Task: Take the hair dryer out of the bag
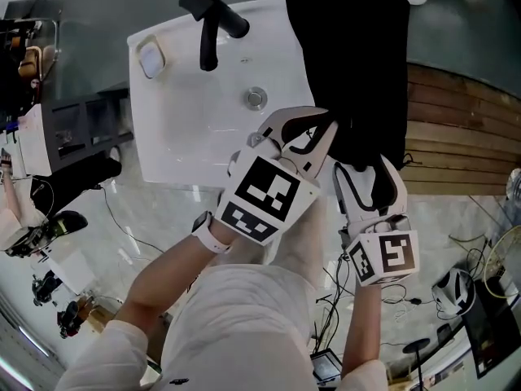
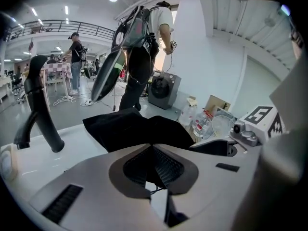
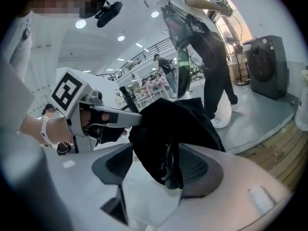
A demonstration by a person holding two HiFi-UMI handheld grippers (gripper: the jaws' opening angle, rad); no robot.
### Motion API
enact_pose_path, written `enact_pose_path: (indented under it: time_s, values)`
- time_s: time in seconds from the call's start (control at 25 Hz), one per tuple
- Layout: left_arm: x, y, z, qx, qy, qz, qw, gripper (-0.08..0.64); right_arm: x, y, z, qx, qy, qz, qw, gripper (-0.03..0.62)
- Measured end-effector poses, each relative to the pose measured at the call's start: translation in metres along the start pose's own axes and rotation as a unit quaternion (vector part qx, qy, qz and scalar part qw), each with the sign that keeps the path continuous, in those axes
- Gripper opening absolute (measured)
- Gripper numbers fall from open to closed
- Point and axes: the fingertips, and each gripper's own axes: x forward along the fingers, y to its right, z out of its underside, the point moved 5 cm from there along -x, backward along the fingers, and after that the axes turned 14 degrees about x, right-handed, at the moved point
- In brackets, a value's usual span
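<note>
A black fabric bag [image 1: 350, 63] lies on the right part of a white sink top [image 1: 179, 129] and hangs over its near edge. My left gripper [image 1: 324, 129] is at the bag's left edge, and in the left gripper view its jaws [image 2: 153, 150] are shut on a pinch of the black cloth [image 2: 134, 129]. My right gripper [image 1: 373, 168] stands open at the bag's near end. In the right gripper view the bag's bunched end [image 3: 173, 124] and a dark cord [image 3: 169, 165] sit between the wide jaws [image 3: 156, 167], close to the right pad. No hair dryer shows.
A black faucet [image 1: 213, 23] stands at the sink's far side, with a drain [image 1: 256, 98] and a small soap dish [image 1: 151, 58]. Wooden boards [image 1: 456, 129] lie to the right and cables [image 1: 358, 283] on the floor. People stand in the background.
</note>
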Motion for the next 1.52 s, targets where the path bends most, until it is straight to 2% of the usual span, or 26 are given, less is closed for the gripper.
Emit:
enact_pose_path:
  time_s: [0.28,0.4,0.52,0.68,0.84,1.0,1.12,1.24,1.52]
  values:
    - [-0.003,0.004,-0.005,0.021,-0.001,-0.003,0.9998,0.015,0.027,0.017,-0.009,0.021,0.004,0.044,0.999,0.293]
    - [-0.004,0.006,-0.005,0.018,0.0,-0.008,0.9998,0.015,0.037,0.019,-0.013,0.019,0.009,0.064,0.998,0.307]
    - [-0.004,0.003,-0.002,0.011,-0.001,-0.011,0.9999,0.015,0.05,0.017,-0.016,0.02,0.006,0.068,0.997,0.307]
    - [-0.006,-0.003,0.001,0.003,-0.005,-0.006,1.0,0.015,0.067,0.016,-0.016,0.001,-0.012,0.093,0.996,0.313]
    - [-0.008,-0.005,0.004,0.002,-0.003,-0.002,1.0,0.015,0.081,0.021,-0.015,-0.041,-0.039,0.129,0.99,0.313]
    - [-0.008,-0.004,0.007,-0.008,-0.002,-0.004,1.0,0.015,0.086,0.029,-0.007,-0.046,-0.06,0.151,0.986,0.313]
    - [-0.009,-0.003,0.005,-0.012,0.002,-0.005,0.9999,0.015,0.085,0.03,-0.009,-0.048,-0.063,0.165,0.983,0.281]
    - [-0.012,-0.006,0.006,-0.013,0.002,-0.008,0.9999,0.015,0.084,0.028,-0.013,-0.016,-0.059,0.156,0.986,0.255]
    - [-0.017,-0.008,0.013,-0.01,-0.006,-0.015,0.9998,0.015,0.069,0.022,-0.007,0.076,-0.056,0.088,0.992,0.215]
